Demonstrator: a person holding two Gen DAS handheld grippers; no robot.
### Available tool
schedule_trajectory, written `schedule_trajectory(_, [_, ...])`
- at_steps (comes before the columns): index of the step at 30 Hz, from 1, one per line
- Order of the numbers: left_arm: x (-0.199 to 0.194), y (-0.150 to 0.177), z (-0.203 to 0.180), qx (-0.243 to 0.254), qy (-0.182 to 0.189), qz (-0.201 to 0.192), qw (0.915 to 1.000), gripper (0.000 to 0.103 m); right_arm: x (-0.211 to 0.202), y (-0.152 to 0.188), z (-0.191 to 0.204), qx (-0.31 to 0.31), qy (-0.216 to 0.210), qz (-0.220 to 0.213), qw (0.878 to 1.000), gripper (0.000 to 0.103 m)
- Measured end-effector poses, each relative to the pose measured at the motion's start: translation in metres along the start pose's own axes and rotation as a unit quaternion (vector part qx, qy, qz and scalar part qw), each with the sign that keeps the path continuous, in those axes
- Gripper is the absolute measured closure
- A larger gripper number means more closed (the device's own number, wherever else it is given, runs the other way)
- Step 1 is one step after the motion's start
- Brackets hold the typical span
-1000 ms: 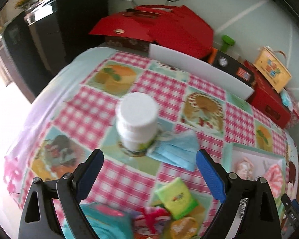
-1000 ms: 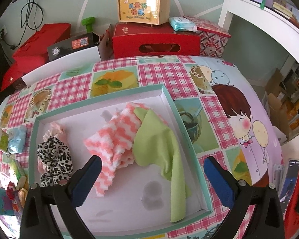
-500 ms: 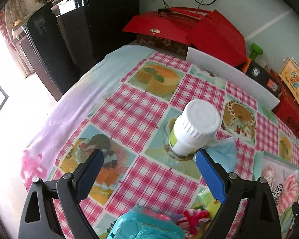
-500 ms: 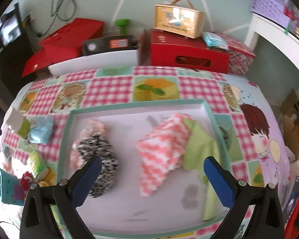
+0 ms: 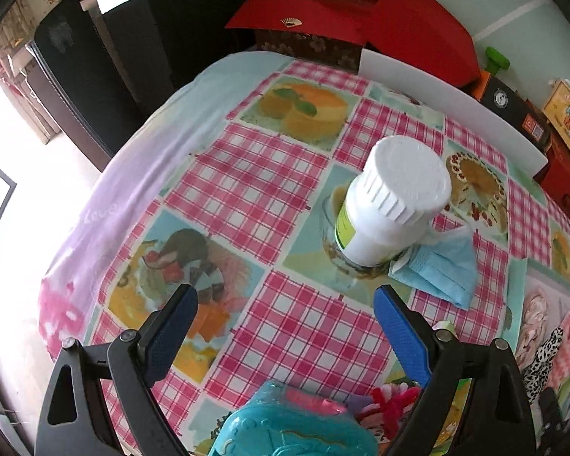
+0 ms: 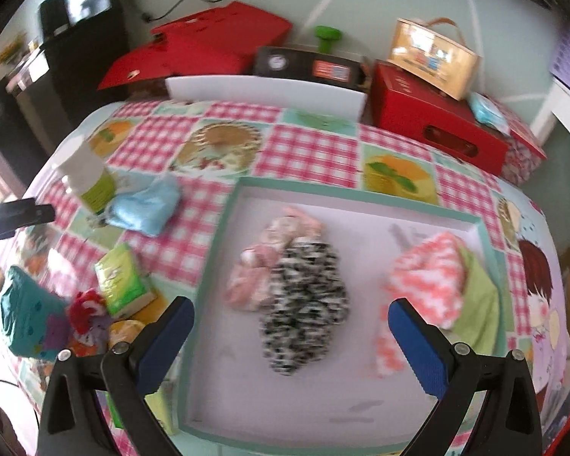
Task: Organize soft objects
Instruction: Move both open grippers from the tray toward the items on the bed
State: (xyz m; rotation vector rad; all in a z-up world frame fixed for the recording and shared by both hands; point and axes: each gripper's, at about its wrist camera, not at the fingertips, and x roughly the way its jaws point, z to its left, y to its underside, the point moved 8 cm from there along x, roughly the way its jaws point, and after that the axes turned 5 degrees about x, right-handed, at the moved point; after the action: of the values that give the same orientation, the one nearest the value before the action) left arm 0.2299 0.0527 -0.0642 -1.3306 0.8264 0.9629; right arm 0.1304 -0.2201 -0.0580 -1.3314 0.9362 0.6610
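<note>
- Two pairs of tongs are in view, both spread wide and holding nothing: the left gripper (image 5: 281, 302) hangs over the checked tablecloth (image 5: 269, 197) by the table's left edge, and the right gripper (image 6: 290, 313) hangs over the near part of the shallow teal-rimmed white box (image 6: 216, 266).
- Nearest the left gripper, at the table's near edge, lies a teal plush item (image 5: 285, 429) with a red woolly tuft (image 5: 391, 406) just beside it; the picture's lower border cuts both off, so their full shape is unclear.
- From the right wrist view this same heap, together with a yellow-green soft packet (image 6: 123, 281), sits outside the box's left wall, so the left hand looks the nearer one to it.
- Farther ahead and to the right of the left gripper lies a pale blue folded face mask (image 5: 440, 269), its long axis slanting toward the box; it touches the base of a white screw-lid plastic jar (image 5: 391, 205).
- I judge that the mask is the likely next pick, and the jar beside it leaves little room on that side.
- Inside the box lie a black-and-white leopard scrunchie (image 6: 304, 300) against a pink one (image 6: 262, 266), and a coral-and-white zigzag cloth (image 6: 425, 281) overlapping a green cloth (image 6: 478, 304) by the right wall.
- Motion blur smears the right wrist view, so the folds and edges there are hard to read.
</note>
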Motion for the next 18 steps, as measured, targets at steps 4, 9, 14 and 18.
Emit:
schedule_trajectory(4, [0.002, 0.001, -0.005, 0.008, 0.008, 0.004, 0.9999, 0.009, 0.005, 0.004, 0.021, -0.022, -0.017, 0.004, 1.0, 0.0])
schedule_trajectory(9, [0.006, 0.002, -0.012, 0.02, 0.02, 0.014, 0.9995, 0.009, 0.016, 0.008, 0.034, -0.022, -0.038, 0.016, 0.999, 0.0])
schedule_trajectory(14, [0.008, 0.003, -0.019, 0.023, 0.04, 0.022, 0.9987, 0.009, 0.021, 0.007, 0.046, -0.022, -0.059, 0.018, 0.998, 0.0])
schedule_trajectory(18, [0.008, 0.004, -0.023, 0.023, 0.051, 0.027, 0.9981, 0.009, 0.024, 0.005, 0.066, -0.04, -0.076, 0.015, 0.996, 0.0])
